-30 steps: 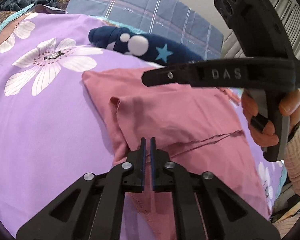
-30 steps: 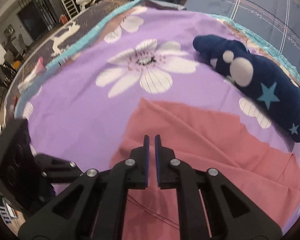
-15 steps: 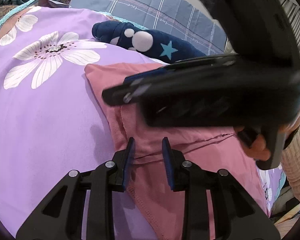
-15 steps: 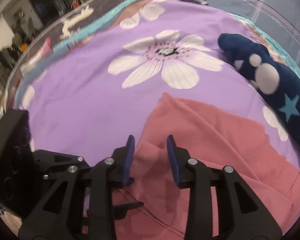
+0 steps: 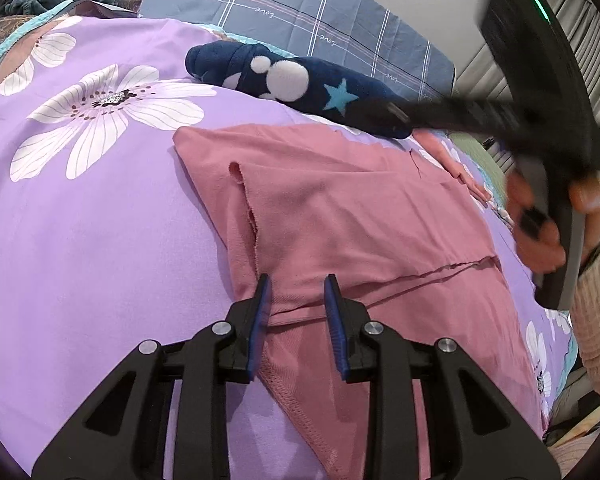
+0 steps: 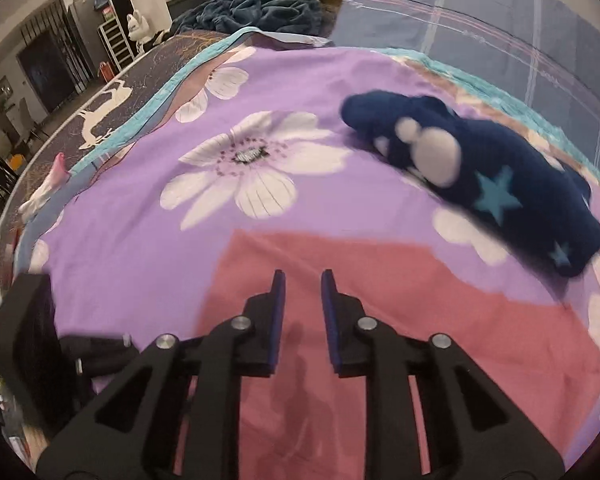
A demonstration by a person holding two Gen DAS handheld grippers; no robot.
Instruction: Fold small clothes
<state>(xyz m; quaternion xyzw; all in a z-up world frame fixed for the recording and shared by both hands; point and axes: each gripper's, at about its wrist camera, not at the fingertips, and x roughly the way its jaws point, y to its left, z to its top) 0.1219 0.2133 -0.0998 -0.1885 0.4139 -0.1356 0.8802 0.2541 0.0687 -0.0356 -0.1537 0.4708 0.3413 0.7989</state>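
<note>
A pink garment (image 5: 352, 216) lies folded over itself on the purple flowered bedspread (image 5: 100, 264). My left gripper (image 5: 297, 285) is open; its fingertips (image 5: 263, 292) straddle the fold's near edge without pinching it. My right gripper (image 6: 302, 280) hovers over the garment's (image 6: 440, 320) far left part. Its jaws are closing, with nothing pressed between them. In the left wrist view the right gripper is a blurred black shape at the upper right, held by a hand (image 5: 540, 236). The left gripper's body (image 6: 32, 344) shows at the lower left of the right wrist view.
A navy plush toy (image 5: 300, 84) with white dots and a blue star lies just beyond the garment, also in the right wrist view (image 6: 500, 184). A blue plaid pillow (image 5: 300, 8) sits behind it. A dark blanket (image 6: 256, 12) is bunched at the far edge.
Both grippers were shut a second ago and have opened; the left one let go of the pink fold. The right gripper swept across the garment and back to the upper right, its jaws narrowing again.
</note>
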